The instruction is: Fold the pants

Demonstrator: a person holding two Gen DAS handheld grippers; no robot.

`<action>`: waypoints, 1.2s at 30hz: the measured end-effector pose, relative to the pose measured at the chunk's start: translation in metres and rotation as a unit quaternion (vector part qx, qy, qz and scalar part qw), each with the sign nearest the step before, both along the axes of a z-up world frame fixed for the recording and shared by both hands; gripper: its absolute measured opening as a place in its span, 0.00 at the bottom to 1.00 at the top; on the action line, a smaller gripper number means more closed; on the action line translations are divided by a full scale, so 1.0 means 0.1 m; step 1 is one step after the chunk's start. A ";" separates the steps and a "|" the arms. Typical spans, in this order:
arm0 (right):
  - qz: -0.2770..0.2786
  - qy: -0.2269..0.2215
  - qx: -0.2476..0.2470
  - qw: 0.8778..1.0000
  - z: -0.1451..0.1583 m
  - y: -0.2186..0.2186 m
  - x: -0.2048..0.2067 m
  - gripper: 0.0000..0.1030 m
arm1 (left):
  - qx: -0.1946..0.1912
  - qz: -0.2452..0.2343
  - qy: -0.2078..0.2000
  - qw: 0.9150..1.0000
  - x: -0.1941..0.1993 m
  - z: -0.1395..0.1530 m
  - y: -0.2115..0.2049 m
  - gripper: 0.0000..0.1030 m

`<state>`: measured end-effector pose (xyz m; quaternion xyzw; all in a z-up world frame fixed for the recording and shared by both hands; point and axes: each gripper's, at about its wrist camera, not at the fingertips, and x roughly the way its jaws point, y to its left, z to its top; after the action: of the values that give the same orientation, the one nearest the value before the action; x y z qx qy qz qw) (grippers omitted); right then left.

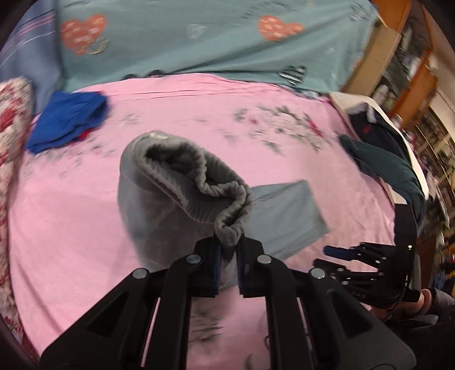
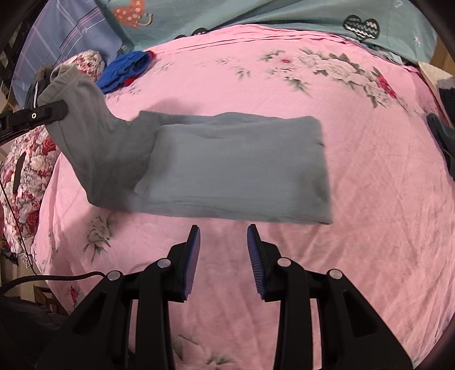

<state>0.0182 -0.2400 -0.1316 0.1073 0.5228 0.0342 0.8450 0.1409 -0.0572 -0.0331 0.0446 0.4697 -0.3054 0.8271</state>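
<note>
L tongs [image 1: 229,250] were clamped on the waistband of the grey pants [image 2: 227,168], lifting that end, prob. to fold it over the half lying flat on the pink bed [image 2: 355,256]. R tongs [image 2: 223,257] hung part-open, empty, near the pants' front edge.

- The right gripper [image 2: 223,256] is seen low in the view, its blue-padded jaws parted with nothing between them, above the pink floral bedsheet [image 2: 355,256].
- Grey pants [image 2: 227,168] are laid folded across the sheet just beyond the fingertips.
- One end of the pants is lifted at the left, where it is pinched by the left gripper [image 2: 61,109].
- A blue garment [image 2: 125,71] is seen at the far left of the sheet, well apart from the pants.
- A teal heart-print cover [image 2: 256,14] is spread behind.
</note>
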 end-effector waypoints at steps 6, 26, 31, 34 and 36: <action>-0.039 0.000 0.009 0.999 -0.01 -0.46 -0.17 0.33 | 0.023 -0.066 0.022 0.997 -0.17 -0.32 -1.00 0.08; -0.120 -0.018 0.053 0.991 -0.06 -1.24 -0.45 0.34 | 0.092 -0.087 -0.006 0.992 -0.40 -0.62 -1.71 0.66; -0.091 -0.080 0.075 0.990 0.21 -1.08 -0.25 0.33 | 0.111 -0.002 -0.005 0.994 -0.10 -0.62 -1.17 0.71; -0.038 -0.102 0.062 0.992 0.31 -0.82 -0.06 0.33 | 0.124 0.051 0.028 0.991 0.06 -0.83 -0.83 0.71; -0.007 -0.110 0.044 0.993 0.31 -0.67 0.07 0.33 | 0.124 0.065 0.043 0.989 0.07 -0.92 -0.69 0.71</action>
<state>0.0256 -0.3071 -0.1003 0.1439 0.4238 0.0628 0.8921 0.1481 -0.1260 -0.1256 0.1031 0.5406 -0.1917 0.8126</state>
